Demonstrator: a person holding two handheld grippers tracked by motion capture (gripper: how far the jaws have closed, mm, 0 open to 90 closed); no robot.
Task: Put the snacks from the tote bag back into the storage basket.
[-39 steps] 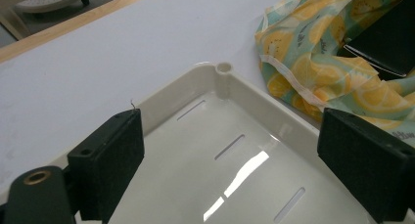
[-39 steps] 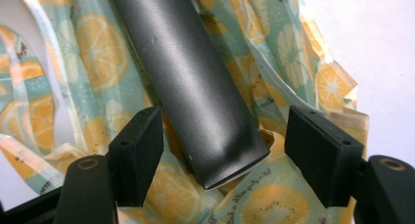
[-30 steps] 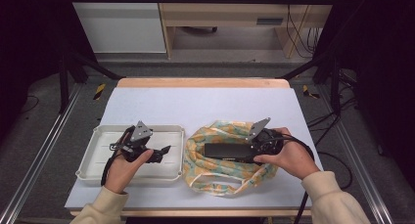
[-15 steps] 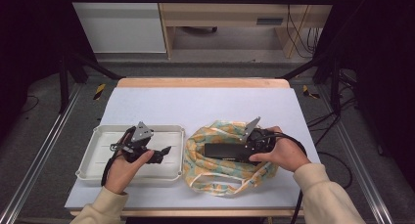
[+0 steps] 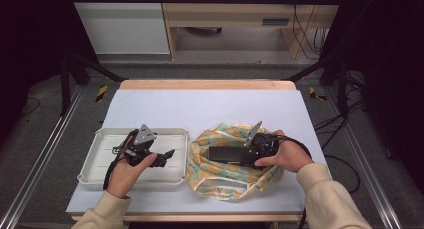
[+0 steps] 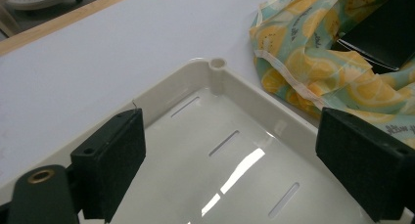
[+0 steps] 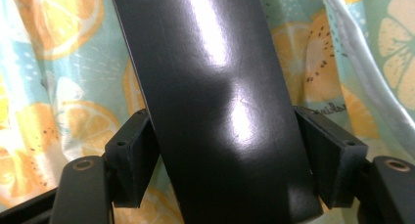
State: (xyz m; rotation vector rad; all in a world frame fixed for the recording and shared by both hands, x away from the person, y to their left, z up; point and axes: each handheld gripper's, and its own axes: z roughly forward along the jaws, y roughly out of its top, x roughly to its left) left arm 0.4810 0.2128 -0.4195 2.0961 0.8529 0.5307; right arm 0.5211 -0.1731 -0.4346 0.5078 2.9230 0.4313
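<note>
Clamped in the right tongs point(image 5: 248, 154): a black slab point(image 5: 225, 154), flat and glossy, running straight out ahead between the two jaws and past their tips. Pads set against its two long edges in the right gripper view, no gap to be made out on either side; jaws just now opening a little wider, slab between them. Gripped from behind by the right hand point(image 5: 285, 156), tongs level and low.

Directly under the right tongs and the slab: a crumpled cloth point(image 5: 220, 176) printed with orange and lemon slices on pale blue, spreading out to both sides of the jaws and ahead of them. Slab seemingly down on the cloth, though contact beneath cannot be told.

Released at the left tongs point(image 5: 170, 153): jaws wide apart, nothing between the pads. Held by the left hand point(image 5: 127, 166) above a white tray point(image 5: 100, 139), its slotted floor right below and ahead of the jaws, one rounded corner just beyond the tips. Past that corner, off toward the right pad of the left tongs, the edge of the cloth close beside the tray rim, with the near end of the slab lying farther out on it.

Below everything, the pale counter point(image 5: 210, 106), stretching on beyond both tongs.
</note>
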